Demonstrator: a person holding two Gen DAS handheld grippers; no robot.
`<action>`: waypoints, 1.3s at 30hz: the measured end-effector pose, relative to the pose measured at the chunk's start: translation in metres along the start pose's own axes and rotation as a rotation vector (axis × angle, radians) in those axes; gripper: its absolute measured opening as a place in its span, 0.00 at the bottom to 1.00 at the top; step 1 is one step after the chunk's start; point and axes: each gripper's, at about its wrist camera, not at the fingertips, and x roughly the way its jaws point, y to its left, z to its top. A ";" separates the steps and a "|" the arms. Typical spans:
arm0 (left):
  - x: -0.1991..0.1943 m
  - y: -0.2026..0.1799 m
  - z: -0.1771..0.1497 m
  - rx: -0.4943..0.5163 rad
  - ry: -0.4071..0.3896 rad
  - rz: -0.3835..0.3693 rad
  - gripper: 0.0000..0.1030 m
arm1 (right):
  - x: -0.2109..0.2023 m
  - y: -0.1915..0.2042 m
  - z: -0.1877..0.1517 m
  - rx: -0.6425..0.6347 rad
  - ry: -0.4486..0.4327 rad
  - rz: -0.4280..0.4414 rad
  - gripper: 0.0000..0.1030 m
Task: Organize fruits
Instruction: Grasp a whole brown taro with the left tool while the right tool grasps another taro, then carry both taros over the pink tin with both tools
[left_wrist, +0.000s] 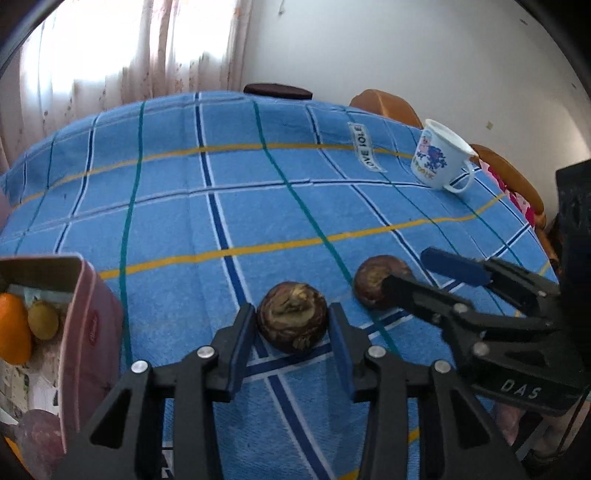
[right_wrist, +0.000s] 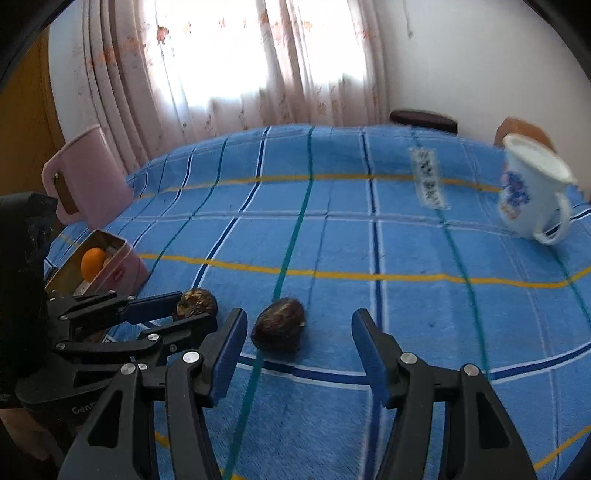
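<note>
Left wrist, "DAS" on right tongs (left_wrist: 417, 271)

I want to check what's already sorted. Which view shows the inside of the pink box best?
The left wrist view: the pink box is close, with an orange and a greenish fruit inside. The right wrist view shows it small, only the orange clear.

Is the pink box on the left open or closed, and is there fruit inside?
Open. The pink box has no lid on top, and inside it lie an orange and a small greenish fruit.
</note>
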 end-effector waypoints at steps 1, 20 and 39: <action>-0.001 0.001 0.000 -0.006 -0.003 -0.007 0.43 | 0.004 0.000 0.000 0.003 0.021 0.020 0.46; -0.048 -0.013 -0.011 0.067 -0.245 0.080 0.39 | -0.051 0.023 -0.012 -0.092 -0.254 -0.039 0.33; -0.081 -0.022 -0.028 0.110 -0.430 0.164 0.39 | -0.084 0.041 -0.029 -0.156 -0.447 -0.096 0.33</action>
